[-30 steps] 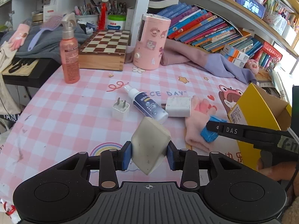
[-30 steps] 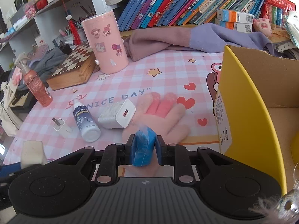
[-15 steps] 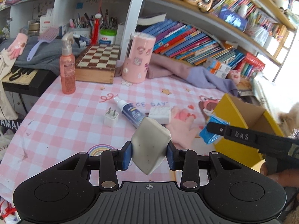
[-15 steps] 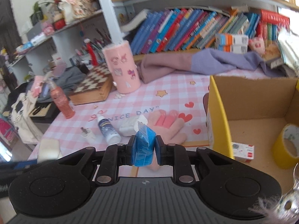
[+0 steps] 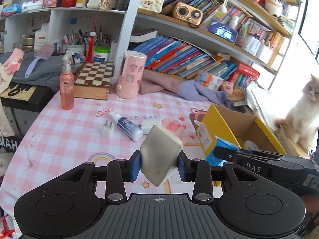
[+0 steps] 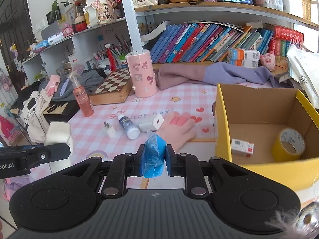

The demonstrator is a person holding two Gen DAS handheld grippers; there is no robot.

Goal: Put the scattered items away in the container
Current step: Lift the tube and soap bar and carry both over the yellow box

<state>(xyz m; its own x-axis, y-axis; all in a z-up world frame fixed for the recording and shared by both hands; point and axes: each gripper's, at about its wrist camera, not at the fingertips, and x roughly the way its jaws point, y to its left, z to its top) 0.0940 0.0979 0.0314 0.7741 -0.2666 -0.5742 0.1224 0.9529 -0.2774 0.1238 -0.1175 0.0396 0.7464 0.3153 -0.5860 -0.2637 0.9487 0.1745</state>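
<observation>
My left gripper [image 5: 159,164] is shut on a pale grey-white block [image 5: 160,153], held tilted above the pink checked tablecloth [image 5: 59,139]. My right gripper [image 6: 153,159] is shut on a small blue packet [image 6: 154,155], raised just left of the yellow cardboard box [image 6: 221,123]. Inside the box lie a yellow tape roll [image 6: 289,144] and a small white and red carton [image 6: 242,146]. On the cloth remain a white plug [image 6: 109,130], a small spray bottle [image 6: 128,128], a white charger [image 6: 152,123] and a pink glove [image 6: 179,129].
At the back stand a pink cylinder [image 6: 142,73], a chessboard box [image 6: 112,87], an orange spray bottle [image 6: 81,97] and a purple cloth [image 6: 219,74] under rows of books. A cat [image 5: 303,109] sits right of the box in the left wrist view.
Both grippers have risen and pulled back from the table with their loads. The right gripper has swung toward the box, so its inside shows now.
</observation>
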